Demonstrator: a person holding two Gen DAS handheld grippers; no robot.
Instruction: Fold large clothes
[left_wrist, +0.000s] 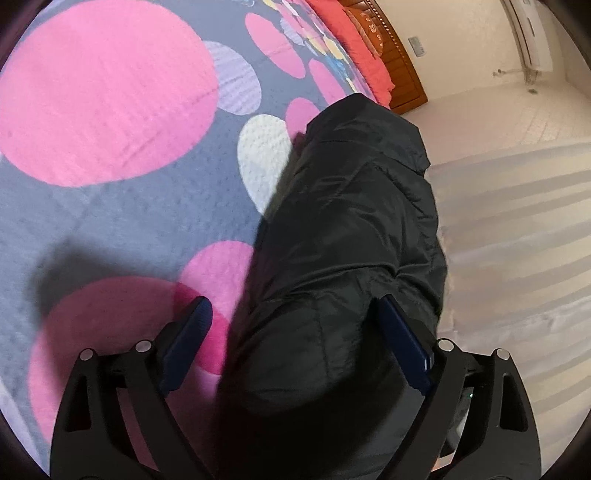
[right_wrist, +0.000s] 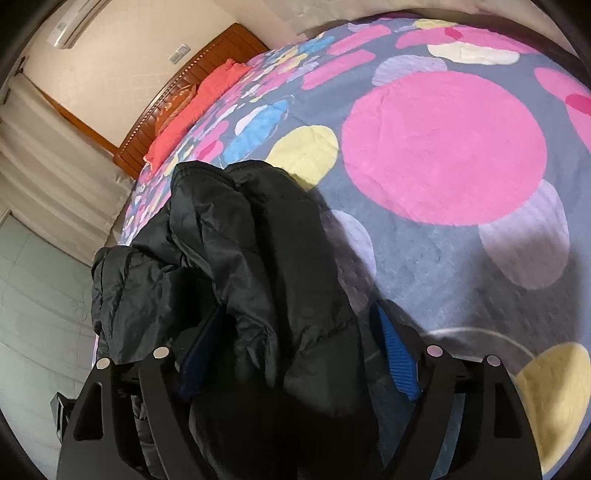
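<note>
Nearest the left wrist camera, the left tongs (left_wrist: 293, 334) stand spread wide, their dark blue pads apart, with a thick bundle of the black puffer jacket (left_wrist: 351, 229) lying between them. The fabric touches the right-hand pad (left_wrist: 404, 347), while the left-hand pad hangs clear over a pink spot of the bedspread (left_wrist: 110, 229); whether the tongs actually clamp the cloth cannot be told. From there the jacket runs away from the camera as a long, bunched, quilted roll lying along the edge of the bed, its far end reaching toward the headboard (left_wrist: 402, 70). Beside the jacket on the far side the pale tiled floor (left_wrist: 517, 221) shows, and beyond it a cream wall.

In the right wrist view, the right tongs (right_wrist: 299, 354) are likewise spread, and the jacket (right_wrist: 229, 236) fills the gap between them, heaped over the left-hand pad and lying against the bright blue right-hand pad (right_wrist: 397, 354). A firm grip cannot be confirmed here either. The jacket is crumpled in loose folds and lies at the bed's edge, partly hanging toward the floor side. Past it stretches the grey bedspread (right_wrist: 424, 258) with large pink, yellow, lilac and blue circles. Farther off lie a red pillow (right_wrist: 199, 107) against the wooden headboard (right_wrist: 207, 55), a wall-mounted air conditioner (right_wrist: 74, 22) and pale curtains (right_wrist: 48, 158).
</note>
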